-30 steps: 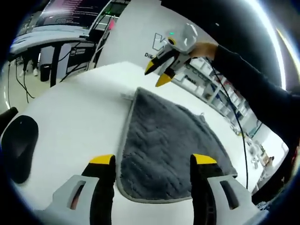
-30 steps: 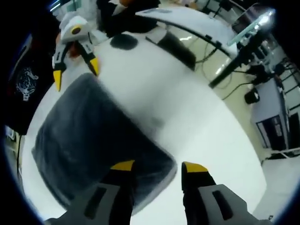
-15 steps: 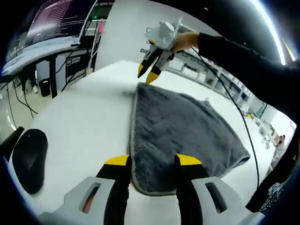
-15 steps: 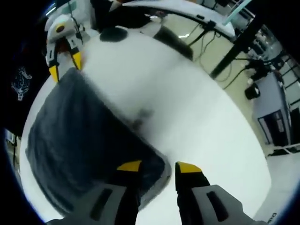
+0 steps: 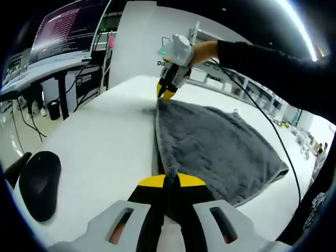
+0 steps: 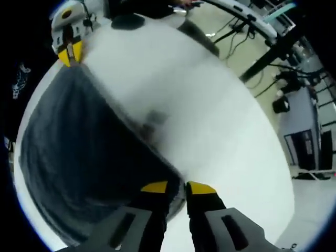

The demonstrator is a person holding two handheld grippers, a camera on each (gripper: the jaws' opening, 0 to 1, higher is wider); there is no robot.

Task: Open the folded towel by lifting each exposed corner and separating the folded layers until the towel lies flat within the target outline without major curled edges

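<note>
Left gripper (image 5: 165, 181), bottom centre of the left gripper view: yellow-tipped jaws pinched together on the near corner of the grey plush towel (image 5: 220, 147). Right gripper (image 5: 167, 92), upper centre there: jaws clamped on the far corner, held by a hand (image 5: 202, 50) with a dark sleeve (image 5: 273, 63) reaching in from the upper right. Towel edge lifted into a taut ridge between the two corners; remaining cloth spread toward the right on the white round table (image 5: 100, 131). Bare tabletop across left and centre, black computer mouse (image 5: 38, 184) at lower left. In the right gripper view, right gripper (image 6: 175, 186) at bottom centre, left gripper (image 6: 69, 52) upper left, blurred towel (image 6: 73, 157) between.
</note>
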